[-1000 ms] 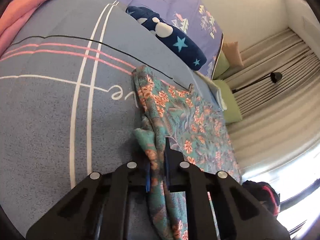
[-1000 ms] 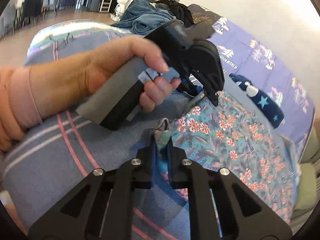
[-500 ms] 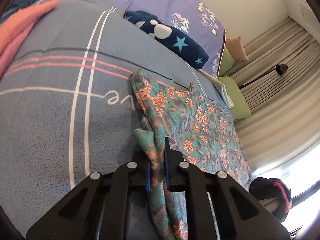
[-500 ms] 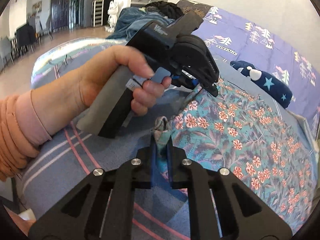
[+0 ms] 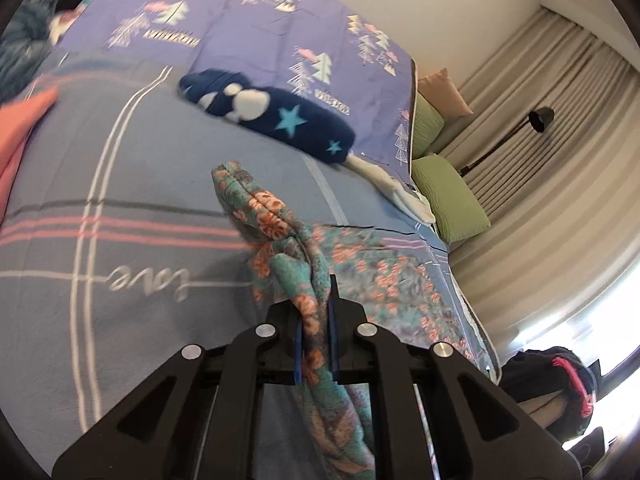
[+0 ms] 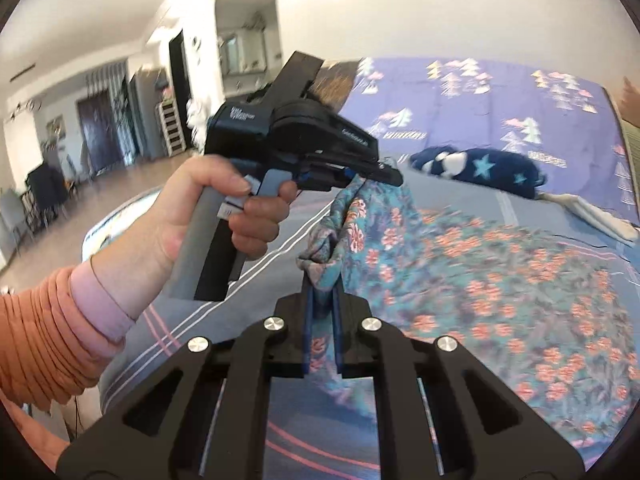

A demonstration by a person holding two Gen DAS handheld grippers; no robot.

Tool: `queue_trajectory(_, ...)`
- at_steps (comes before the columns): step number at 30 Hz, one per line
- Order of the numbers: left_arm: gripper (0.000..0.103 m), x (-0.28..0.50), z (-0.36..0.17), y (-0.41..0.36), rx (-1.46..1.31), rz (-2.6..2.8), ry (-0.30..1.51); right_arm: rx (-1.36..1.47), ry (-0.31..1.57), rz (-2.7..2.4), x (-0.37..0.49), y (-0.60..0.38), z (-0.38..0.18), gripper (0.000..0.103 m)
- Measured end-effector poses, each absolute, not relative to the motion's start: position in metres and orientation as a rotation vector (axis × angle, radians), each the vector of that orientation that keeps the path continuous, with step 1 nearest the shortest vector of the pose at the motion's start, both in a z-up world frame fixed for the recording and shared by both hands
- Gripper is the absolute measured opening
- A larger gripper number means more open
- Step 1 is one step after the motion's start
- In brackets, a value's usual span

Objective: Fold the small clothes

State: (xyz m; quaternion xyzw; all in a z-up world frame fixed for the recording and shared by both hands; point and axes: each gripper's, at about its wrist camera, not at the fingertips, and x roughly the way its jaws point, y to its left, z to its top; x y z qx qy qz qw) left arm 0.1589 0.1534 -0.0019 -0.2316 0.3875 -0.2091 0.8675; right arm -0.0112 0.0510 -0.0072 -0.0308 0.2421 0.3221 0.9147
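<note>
A teal floral garment (image 5: 376, 280) with orange flowers lies on the grey-blue bedspread (image 5: 132, 184). My left gripper (image 5: 315, 312) is shut on one bunched edge of it and holds that edge lifted off the bed. My right gripper (image 6: 322, 300) is shut on another bunched edge of the same garment (image 6: 500, 280). In the right wrist view the left gripper (image 6: 384, 174), held by a hand, pinches the cloth a little above and behind my right fingertips. The rest of the garment trails down onto the bed to the right.
A navy star-patterned plush (image 5: 276, 116) lies at the head of the bed against a purple tree-print cover (image 5: 256, 12). Pink cloth (image 5: 20, 128) sits at the left. Green pillows (image 5: 448, 196), curtains and a floor lamp (image 5: 536, 120) are on the right.
Both grippers have lifted their held edges of the floral garment up off the bed. The near part of the garment now hangs from the jaws instead of lying flat.
</note>
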Motion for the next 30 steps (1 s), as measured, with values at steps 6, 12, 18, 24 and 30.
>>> queue_trajectory(6,0.009,0.173,0.019,0.104,-0.463,-0.437,0.830,0.063,0.456,0.612,-0.007,-0.009,0.003,0.008)
queue_trajectory(12,0.009,0.189,0.023,0.044,-0.421,-0.454,0.857,0.173,0.433,0.544,0.001,-0.072,0.002,0.008)
queue_trajectory(18,0.009,0.205,0.015,-0.013,-0.364,-0.483,0.889,0.268,0.444,0.485,0.007,-0.126,-0.012,0.008)
queue_trajectory(24,0.009,0.219,0.003,-0.064,-0.312,-0.509,0.943,0.359,0.451,0.437,0.008,-0.169,-0.025,0.008)
queue_trajectory(30,0.009,0.221,0.003,-0.108,-0.259,-0.551,0.962,0.400,0.440,0.385,0.001,-0.201,-0.034,0.008)
